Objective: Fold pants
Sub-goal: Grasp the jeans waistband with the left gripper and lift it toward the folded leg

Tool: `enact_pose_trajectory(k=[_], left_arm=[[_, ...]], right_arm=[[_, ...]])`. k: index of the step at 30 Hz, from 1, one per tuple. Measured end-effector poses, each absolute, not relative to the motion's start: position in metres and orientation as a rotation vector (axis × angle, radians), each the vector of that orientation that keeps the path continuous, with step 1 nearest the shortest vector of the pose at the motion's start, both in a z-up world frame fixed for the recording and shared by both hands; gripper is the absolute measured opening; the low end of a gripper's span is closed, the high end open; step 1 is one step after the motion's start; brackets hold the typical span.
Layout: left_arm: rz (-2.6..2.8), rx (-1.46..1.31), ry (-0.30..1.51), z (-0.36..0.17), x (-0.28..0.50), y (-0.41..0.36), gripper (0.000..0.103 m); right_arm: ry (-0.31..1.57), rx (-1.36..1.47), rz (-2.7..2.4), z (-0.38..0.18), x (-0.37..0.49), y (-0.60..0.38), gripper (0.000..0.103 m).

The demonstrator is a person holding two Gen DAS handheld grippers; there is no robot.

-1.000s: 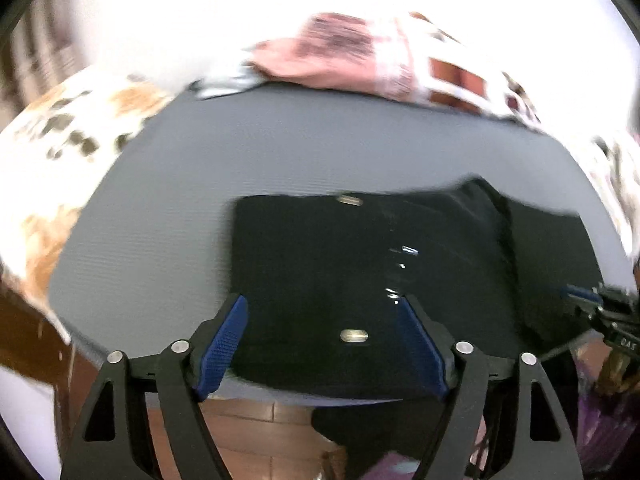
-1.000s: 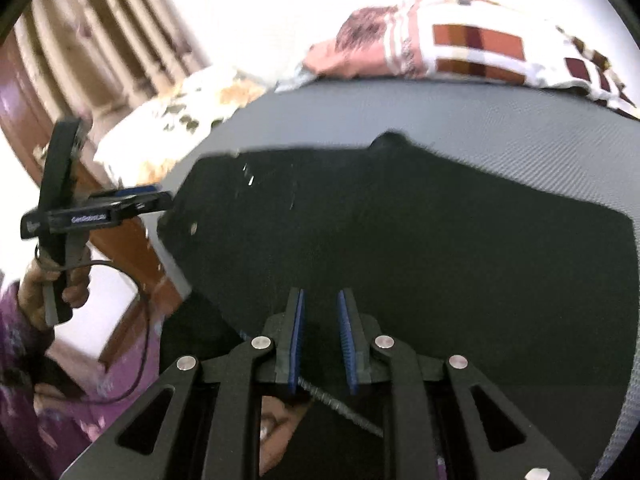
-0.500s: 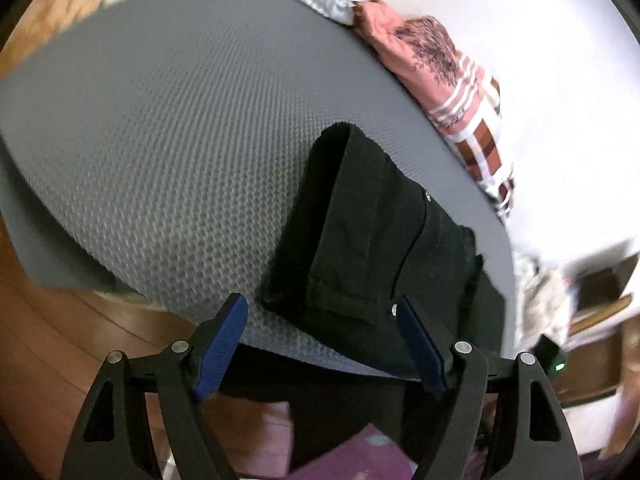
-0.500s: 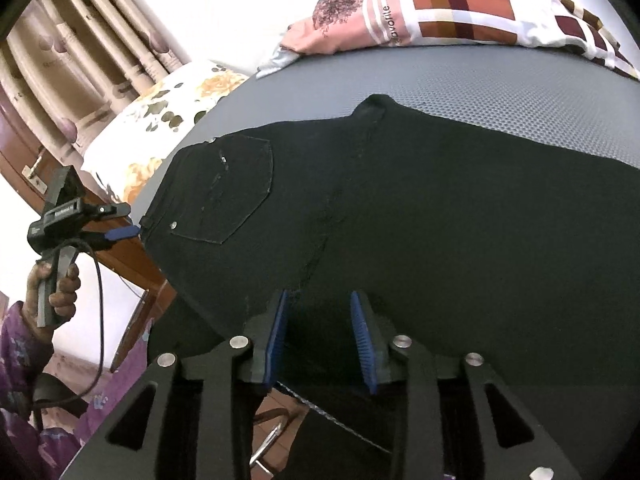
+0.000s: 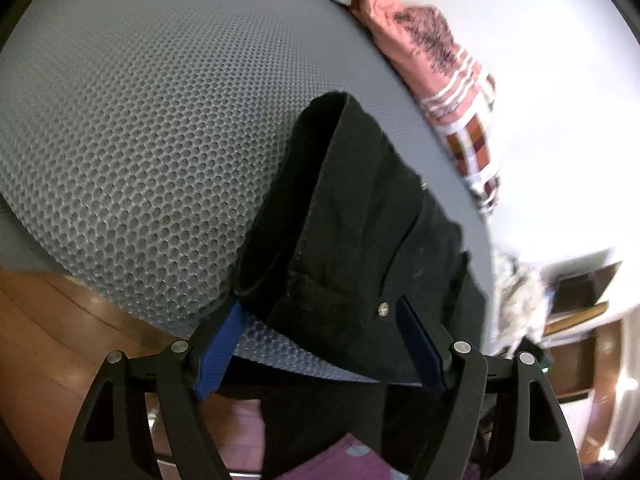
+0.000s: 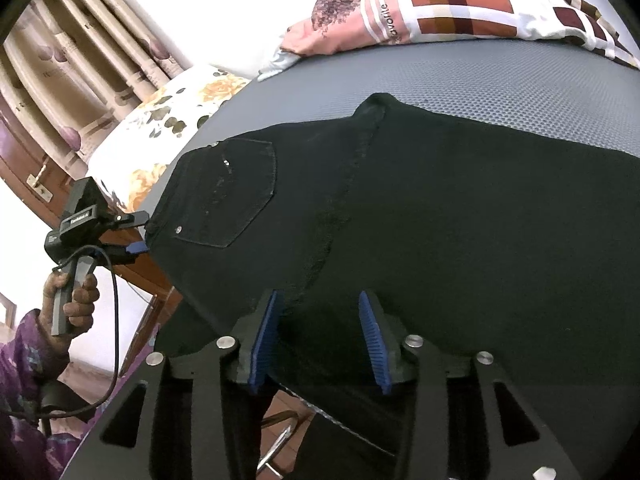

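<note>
Black pants (image 5: 360,220) lie flat on a grey mesh mat (image 5: 140,120). In the left wrist view my left gripper (image 5: 318,336) is open and low at the mat's near edge, its blue pads standing either side of the waistband corner without pressing it. In the right wrist view the pants (image 6: 440,208) spread across the mat (image 6: 480,76) with a back pocket (image 6: 232,196) facing up. My right gripper (image 6: 320,340) is opening at the pants' near edge. Fabric lies between its pads, which stand clear of it. A person's hand (image 6: 74,292) holds the left gripper (image 6: 140,230) at the waistband.
A pink and checked cloth (image 6: 420,8) lies along the mat's far edge, also seen in the left wrist view (image 5: 440,76). A floral pillow (image 6: 168,120) sits at the left, with curtains (image 6: 80,60) behind. Wooden floor (image 5: 60,320) lies below the mat's edge.
The left gripper rolled and came down close to the waistband corner. The right gripper's jaws widened from nearly shut and let go of the pants' edge.
</note>
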State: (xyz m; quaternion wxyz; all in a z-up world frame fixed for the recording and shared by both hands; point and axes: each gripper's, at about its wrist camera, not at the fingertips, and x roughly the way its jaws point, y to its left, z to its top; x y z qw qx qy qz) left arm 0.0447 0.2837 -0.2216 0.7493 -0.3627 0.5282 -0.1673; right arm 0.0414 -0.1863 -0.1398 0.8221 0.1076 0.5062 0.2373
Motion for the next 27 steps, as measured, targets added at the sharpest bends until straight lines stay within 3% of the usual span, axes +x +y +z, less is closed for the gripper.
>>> enact_pose_trajectory(k=[3, 9, 15, 19, 22, 27], left_arm=[[-0.457, -0.923, 1.025, -0.217, 0.033, 0.297, 0.076], [-0.443, -0.893, 1.106, -0.227, 0.037, 0.287, 0.076], [-0.435, -0.829, 1.109, -0.224, 0.040, 0.271, 0.078], [-0.474, -0.882, 0.983, -0.207, 0.036, 0.275, 0.078], [-0.442, -0.857, 0.989, -0.207, 0.041, 0.276, 0.070], [-0.421, -0.867, 1.043, -0.224, 0.041, 0.270, 0.068]], right_arm=[[1.075, 0.232, 0.512, -0.139, 0.041, -0.186, 0.044], [1.071, 0.235, 0.532, -0.139, 0.041, -0.183, 0.055], [1.070, 0.239, 0.542, -0.139, 0.041, -0.183, 0.059], [1.069, 0.237, 0.544, -0.139, 0.041, -0.182, 0.060], [1.069, 0.243, 0.545, -0.138, 0.041, -0.182, 0.061], [1.069, 0.242, 0.549, -0.138, 0.041, -0.181, 0.064]])
